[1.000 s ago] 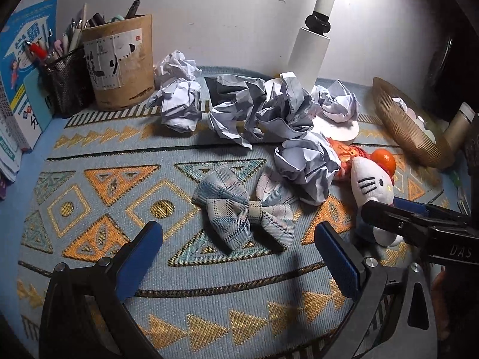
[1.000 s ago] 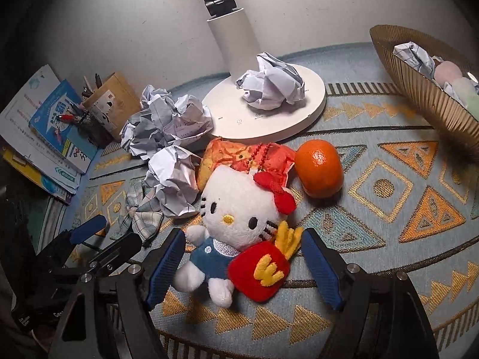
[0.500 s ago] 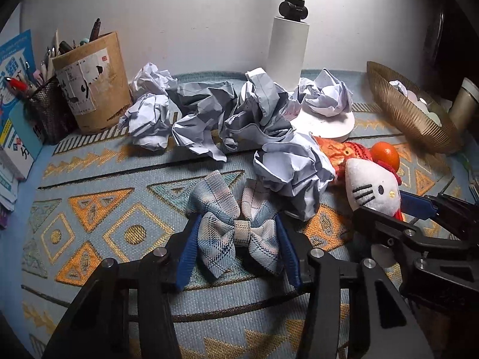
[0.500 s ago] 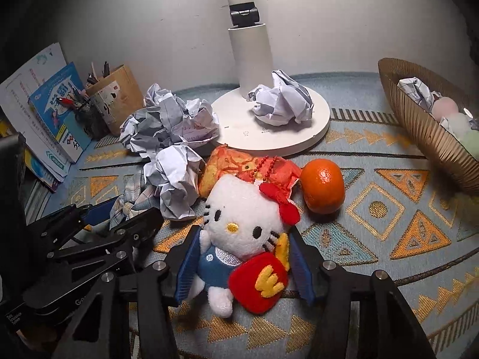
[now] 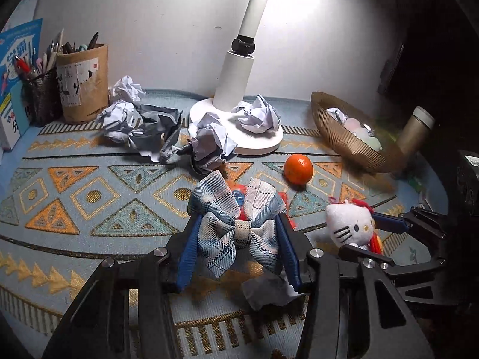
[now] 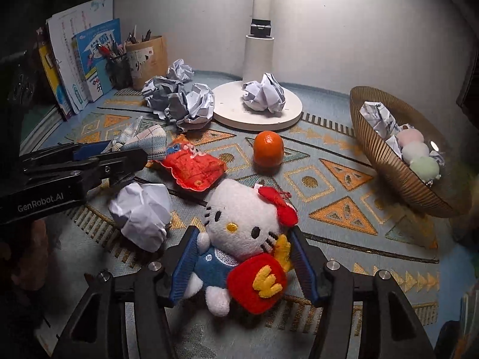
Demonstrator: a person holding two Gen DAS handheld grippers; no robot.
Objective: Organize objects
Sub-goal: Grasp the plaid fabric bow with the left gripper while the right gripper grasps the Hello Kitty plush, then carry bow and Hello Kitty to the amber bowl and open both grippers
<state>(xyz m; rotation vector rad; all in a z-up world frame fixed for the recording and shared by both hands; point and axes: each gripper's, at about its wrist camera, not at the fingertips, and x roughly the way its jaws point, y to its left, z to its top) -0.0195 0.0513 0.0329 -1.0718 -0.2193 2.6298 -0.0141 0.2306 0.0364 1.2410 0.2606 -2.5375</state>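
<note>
Left wrist view shows the left tongs point(image 5: 238, 246) clenched on a plaid bow point(image 5: 233, 218), held up in front of the lamp point(image 5: 239, 89). Right wrist view shows the right tongs point(image 6: 244, 264) gripping a plush cat point(image 6: 242, 239), with an orange point(image 6: 268, 148) farther on before the lamp's base.

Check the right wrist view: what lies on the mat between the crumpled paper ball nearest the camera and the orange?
A red snack packet lies between the paper ball and the orange, clearest in the right wrist view.
</note>
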